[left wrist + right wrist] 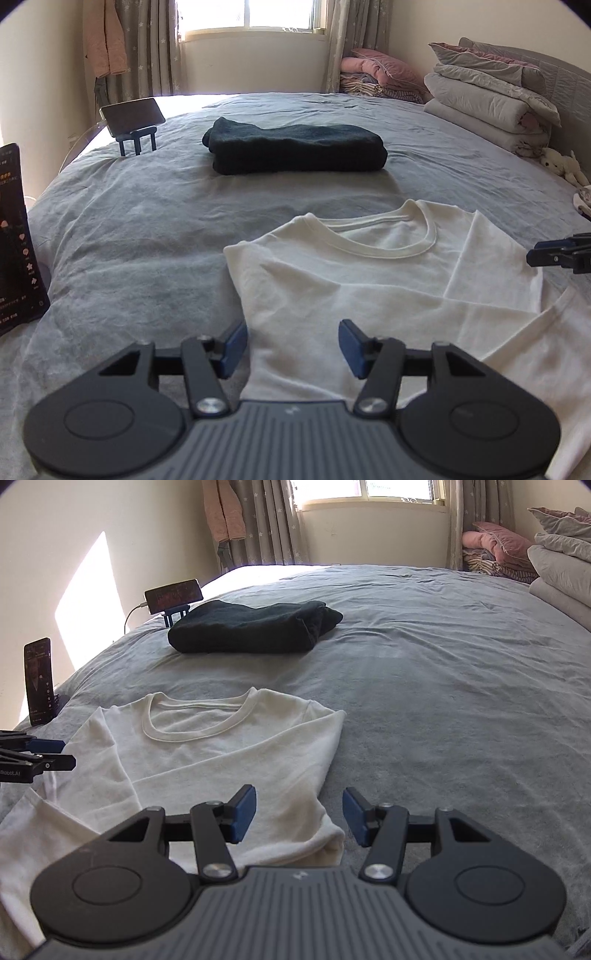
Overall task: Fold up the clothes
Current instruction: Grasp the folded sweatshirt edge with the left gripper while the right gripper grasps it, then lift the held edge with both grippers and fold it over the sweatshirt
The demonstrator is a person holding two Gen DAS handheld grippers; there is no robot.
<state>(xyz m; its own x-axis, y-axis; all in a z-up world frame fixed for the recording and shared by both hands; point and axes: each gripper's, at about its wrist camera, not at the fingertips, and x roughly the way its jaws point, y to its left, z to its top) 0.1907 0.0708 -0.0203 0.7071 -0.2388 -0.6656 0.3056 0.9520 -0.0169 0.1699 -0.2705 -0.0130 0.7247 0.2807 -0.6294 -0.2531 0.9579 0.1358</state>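
Ahead of both tongs, a white shirt (369, 273) lies partly folded on the grey bed (129, 229). Left tongs (293, 347) and right tongs (299, 818) hover spread, pinching nothing. Beyond them sits a folded dark garment (295, 149).

Two garments (388, 273), two phones (173, 595)

Both wrist views sit low over the near edge of the bed (129, 229), tilted down and facing the window (251, 14). The left view looks from the shirt's (369, 280) left, the right from its right; both share shirt, dark bundle (251, 627) and phones.
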